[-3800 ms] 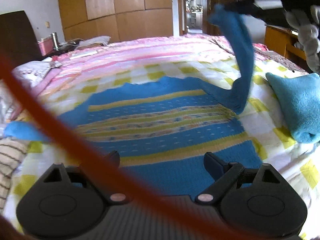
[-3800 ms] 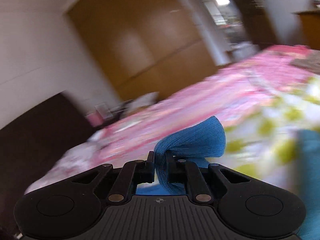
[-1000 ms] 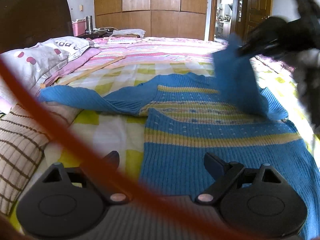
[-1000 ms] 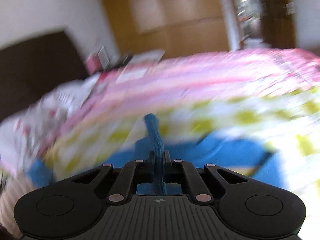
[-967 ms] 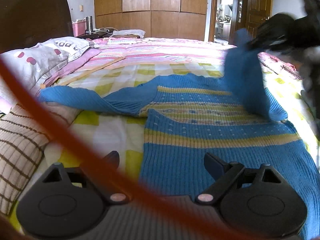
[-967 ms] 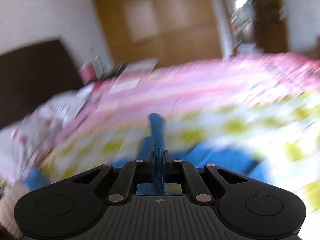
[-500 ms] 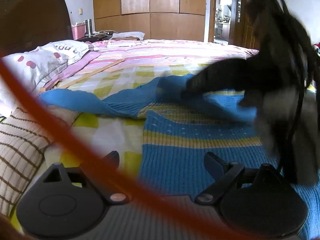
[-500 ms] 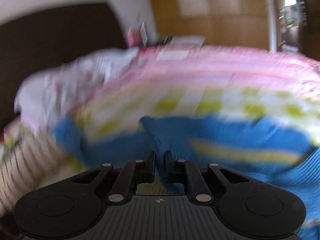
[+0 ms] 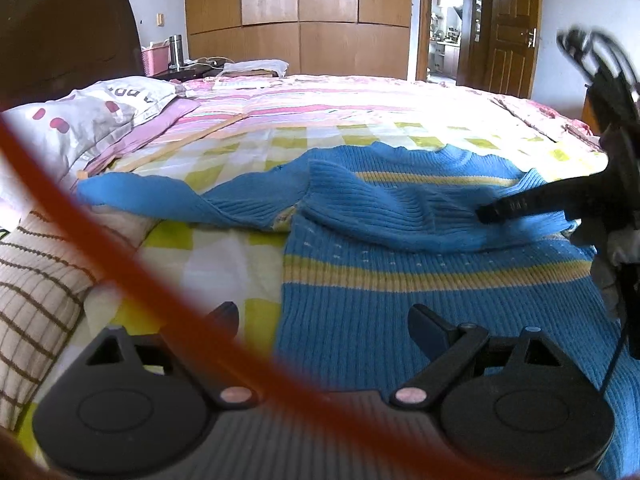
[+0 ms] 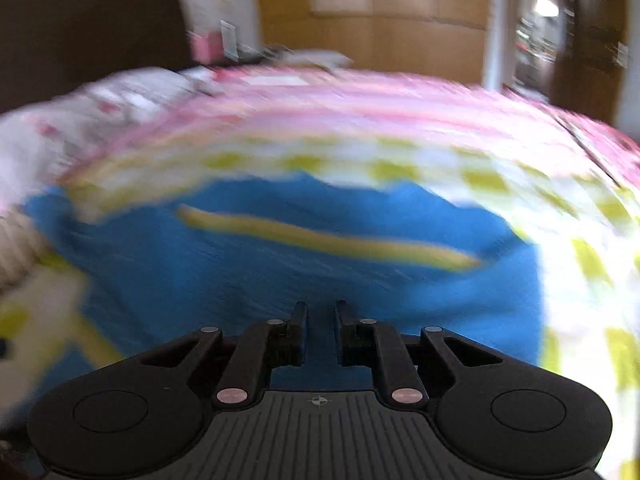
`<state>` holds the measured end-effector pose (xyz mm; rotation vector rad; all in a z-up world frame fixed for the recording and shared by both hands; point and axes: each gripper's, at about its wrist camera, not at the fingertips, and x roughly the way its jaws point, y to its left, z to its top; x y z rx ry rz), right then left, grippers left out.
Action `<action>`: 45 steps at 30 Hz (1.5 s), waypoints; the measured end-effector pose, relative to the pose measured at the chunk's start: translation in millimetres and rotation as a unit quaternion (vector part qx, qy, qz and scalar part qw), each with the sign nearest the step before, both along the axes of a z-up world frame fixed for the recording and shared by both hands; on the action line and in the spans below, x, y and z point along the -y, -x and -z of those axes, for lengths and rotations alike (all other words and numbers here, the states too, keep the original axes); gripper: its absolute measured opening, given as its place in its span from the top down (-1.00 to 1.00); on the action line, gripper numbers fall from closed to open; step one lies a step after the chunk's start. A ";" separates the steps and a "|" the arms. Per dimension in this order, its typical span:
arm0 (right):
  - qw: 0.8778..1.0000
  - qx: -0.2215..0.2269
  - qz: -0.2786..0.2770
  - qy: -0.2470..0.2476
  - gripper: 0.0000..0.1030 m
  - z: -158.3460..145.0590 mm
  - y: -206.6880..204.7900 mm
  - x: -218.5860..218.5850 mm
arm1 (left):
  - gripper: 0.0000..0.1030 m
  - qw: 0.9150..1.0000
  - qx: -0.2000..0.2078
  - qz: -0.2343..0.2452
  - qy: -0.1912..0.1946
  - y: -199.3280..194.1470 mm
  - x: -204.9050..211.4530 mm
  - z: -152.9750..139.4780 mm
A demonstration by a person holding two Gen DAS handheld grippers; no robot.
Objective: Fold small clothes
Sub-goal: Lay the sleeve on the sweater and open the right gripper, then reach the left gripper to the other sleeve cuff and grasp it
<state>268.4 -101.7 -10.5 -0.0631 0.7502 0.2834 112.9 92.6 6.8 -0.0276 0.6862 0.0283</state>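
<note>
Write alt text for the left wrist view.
A blue striped sweater lies flat on a checked bedspread, one sleeve folded across its chest. The right gripper reaches in beside the sleeve; the open left gripper hovers near the hem.

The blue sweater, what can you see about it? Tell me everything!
The sweater is ribbed blue knit with yellow stripes and pale dotted rows. It lies flat on the checked bedspread. One sleeve is folded across its chest; the other stretches out sideways. The right gripper is at the folded sleeve, its jaws slightly parted.
</note>
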 end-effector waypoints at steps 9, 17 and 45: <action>0.999 0.008 -0.023 -0.021 0.64 -4.7 21.5 -2.0 | -0.88 0.999 0.014 -0.024 0.021 -2.8 -18.6 3.1; 0.997 0.016 -0.042 -0.066 0.59 -16.7 61.7 12.7 | -0.88 0.994 0.018 -0.092 0.057 -3.0 -53.9 -0.4; 0.982 -0.021 -0.073 -0.172 0.51 -10.2 102.5 68.0 | -0.74 0.946 -0.074 -0.307 -0.068 -155.0 -108.3 -11.0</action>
